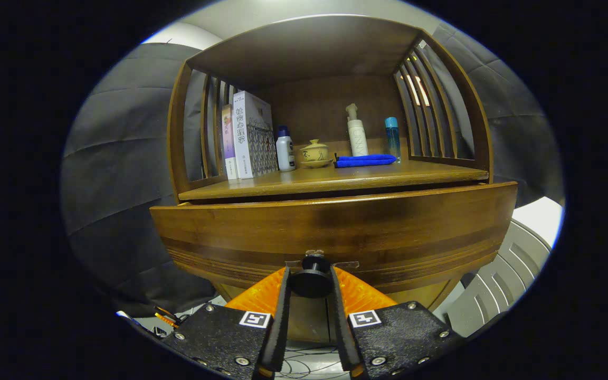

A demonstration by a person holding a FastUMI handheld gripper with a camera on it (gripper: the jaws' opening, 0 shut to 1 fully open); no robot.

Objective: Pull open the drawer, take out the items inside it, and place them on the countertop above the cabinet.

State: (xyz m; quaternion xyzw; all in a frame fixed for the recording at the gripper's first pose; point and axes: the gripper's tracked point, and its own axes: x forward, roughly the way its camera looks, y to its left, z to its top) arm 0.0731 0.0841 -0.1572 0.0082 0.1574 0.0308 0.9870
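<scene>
The claw [312,282] is seen clamped on the black knob [311,278] of the drawer [335,227]: both orange-backed fingers [281,306] are pressed against the knob's sides, with the knob held between the tips. The drawer front is spread directly beyond the fingers, curved by the lens, and stands slightly forward of the cabinet edge above it. The drawer's inside is hidden, so its contents cannot be told.

Above and beyond the claw, the bench [330,179] is seen, enclosed by a slatted wooden frame. Up and to the left of the claw, upright books [248,134] are stood against the slats. Just right of them, a white bottle with a dark cap [285,149] is placed. Nearly straight above the claw, a small lidded ceramic cup on a saucer [314,153] is set. To the right of that, a folded blue cloth [364,160] is laid, with a white pump bottle [357,132] behind it. Farther right, a slim blue bottle [392,137] is stood near the right slats.
</scene>
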